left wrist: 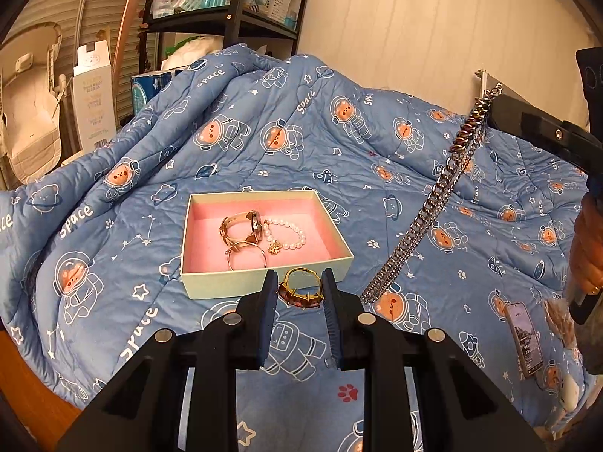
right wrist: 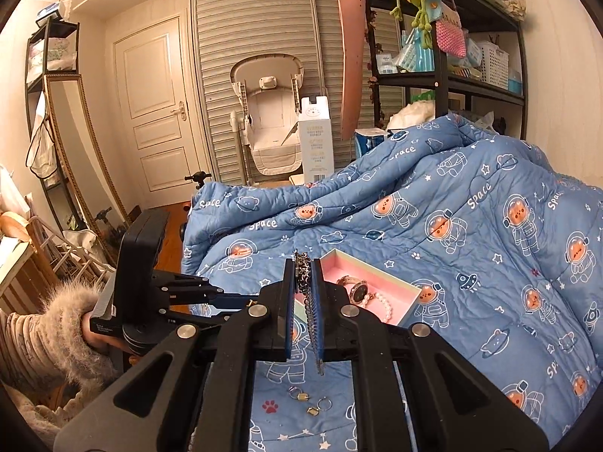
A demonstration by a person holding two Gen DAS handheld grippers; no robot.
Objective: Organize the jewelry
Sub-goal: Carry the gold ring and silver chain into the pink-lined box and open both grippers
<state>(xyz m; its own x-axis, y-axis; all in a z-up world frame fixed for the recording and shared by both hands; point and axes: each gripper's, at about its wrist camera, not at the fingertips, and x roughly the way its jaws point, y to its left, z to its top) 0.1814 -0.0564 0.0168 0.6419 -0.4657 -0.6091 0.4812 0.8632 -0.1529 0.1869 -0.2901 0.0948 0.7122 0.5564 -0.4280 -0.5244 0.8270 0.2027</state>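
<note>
A pale green box with a pink lining point(left wrist: 211, 233) sits on the blue quilt; it holds a watch point(left wrist: 241, 226), a pearl bracelet point(left wrist: 286, 233) and a thin bangle point(left wrist: 245, 258). My left gripper point(left wrist: 299, 288) is shut on a gold bracelet with amber stones point(left wrist: 301, 290), just in front of the box's near wall. My right gripper point(right wrist: 303, 267) is shut on a long silver chain point(left wrist: 426, 214) that hangs down to the quilt right of the box. The box point(right wrist: 409, 290) also shows in the right wrist view, beyond the chain point(right wrist: 311, 316).
Two small rings point(right wrist: 309, 401) lie on the quilt point(left wrist: 264, 132) near a red paw print. A phone point(left wrist: 524, 339) lies at the right. A shelf unit point(right wrist: 444, 49), a high chair point(right wrist: 269, 116) and a door point(right wrist: 158, 105) stand beyond the bed.
</note>
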